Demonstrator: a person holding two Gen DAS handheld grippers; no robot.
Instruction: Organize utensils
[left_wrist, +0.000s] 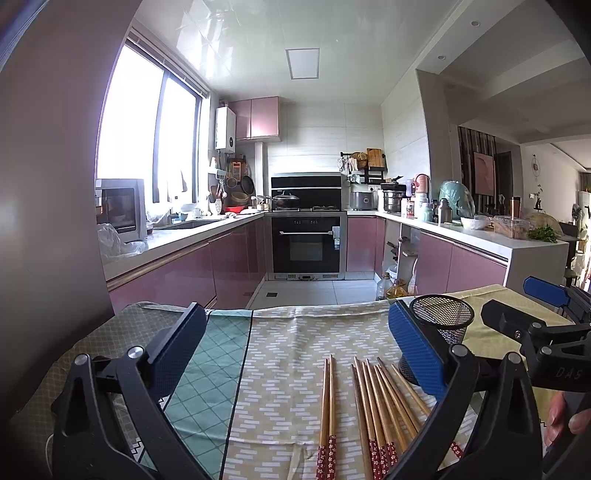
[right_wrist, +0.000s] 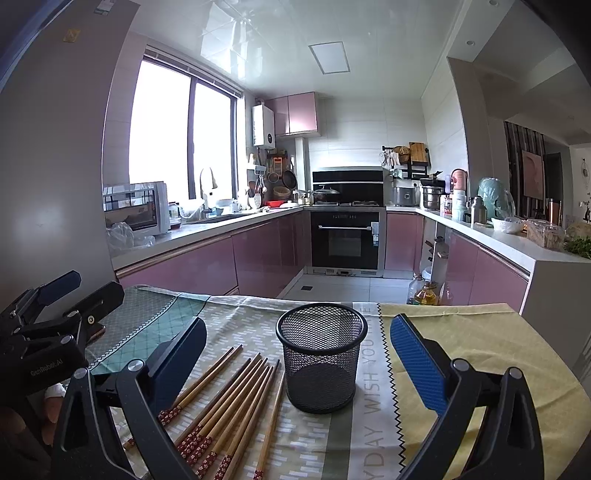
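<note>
Both the left gripper (left_wrist: 295, 354) and the right gripper (right_wrist: 297, 360) hang empty with fingers spread, the chopsticks (left_wrist: 373, 410) lying lengthwise under the nearer left one, red ends cut off, and the mesh cup (right_wrist: 320, 356) standing empty just behind.
</note>
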